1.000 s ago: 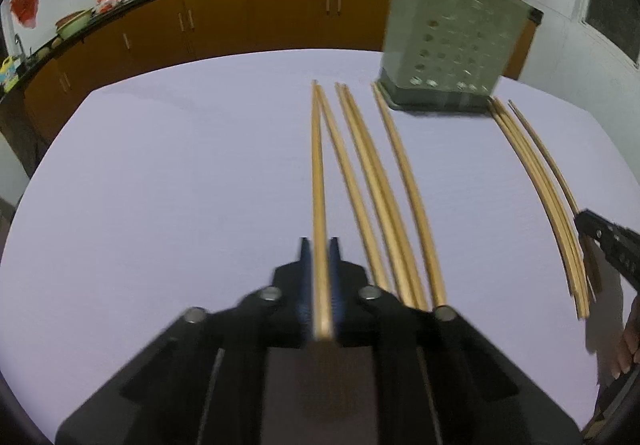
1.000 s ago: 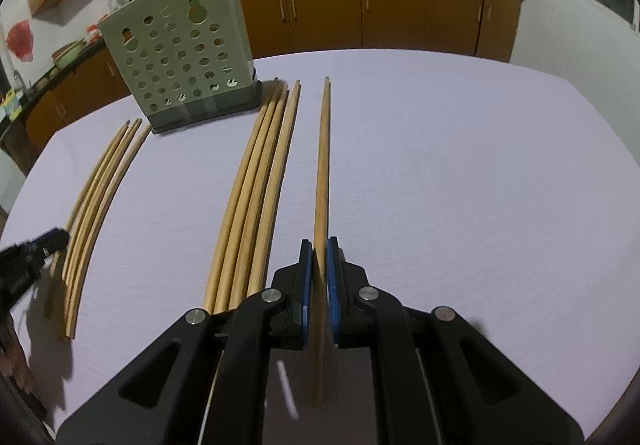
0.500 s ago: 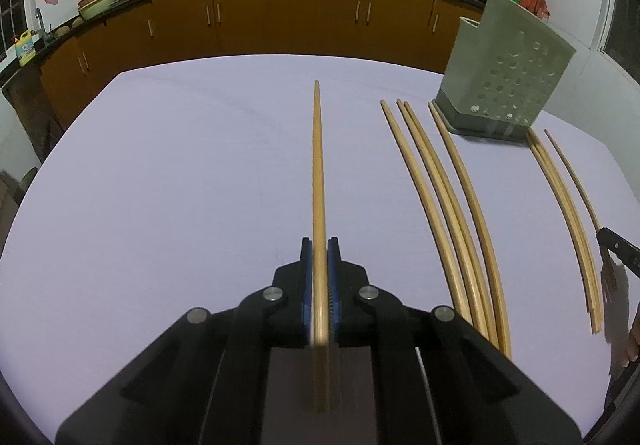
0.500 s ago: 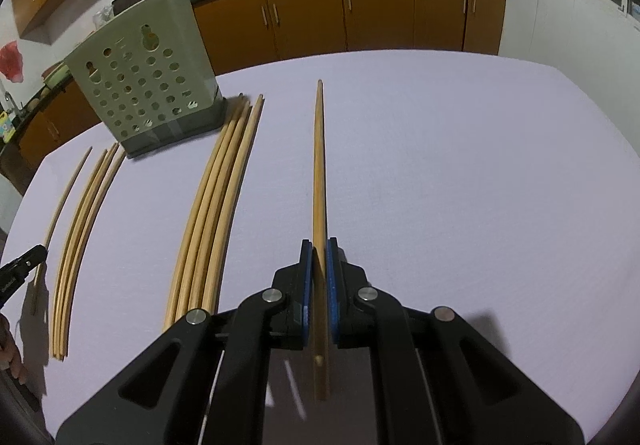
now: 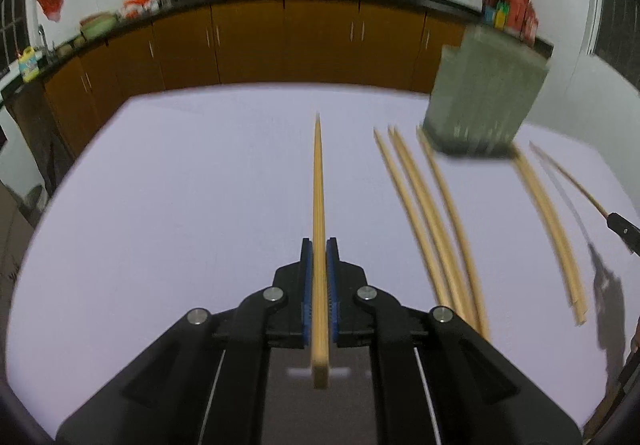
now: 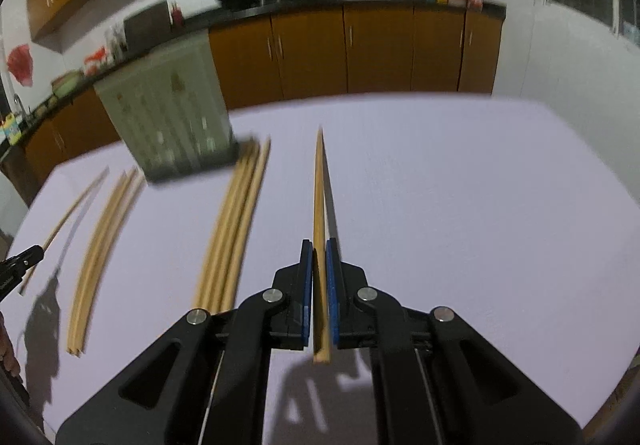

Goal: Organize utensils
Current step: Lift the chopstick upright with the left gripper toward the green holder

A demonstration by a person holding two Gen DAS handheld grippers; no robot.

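Left hand-held gripper (image 5: 319, 261) clamping one chopstick (image 5: 318, 197), right hand-held gripper (image 6: 319, 261) clamping another chopstick (image 6: 319, 197) pointing forward

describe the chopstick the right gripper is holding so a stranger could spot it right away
Start at the lavender table and find the perforated grey-green utensil holder standing on it. To its right lies a bundle of chopsticks flat on the table. The one meant is the single chopstick further right, clamped between the blue pads of the right gripper; unlike the bundle, it is alone and gripped.
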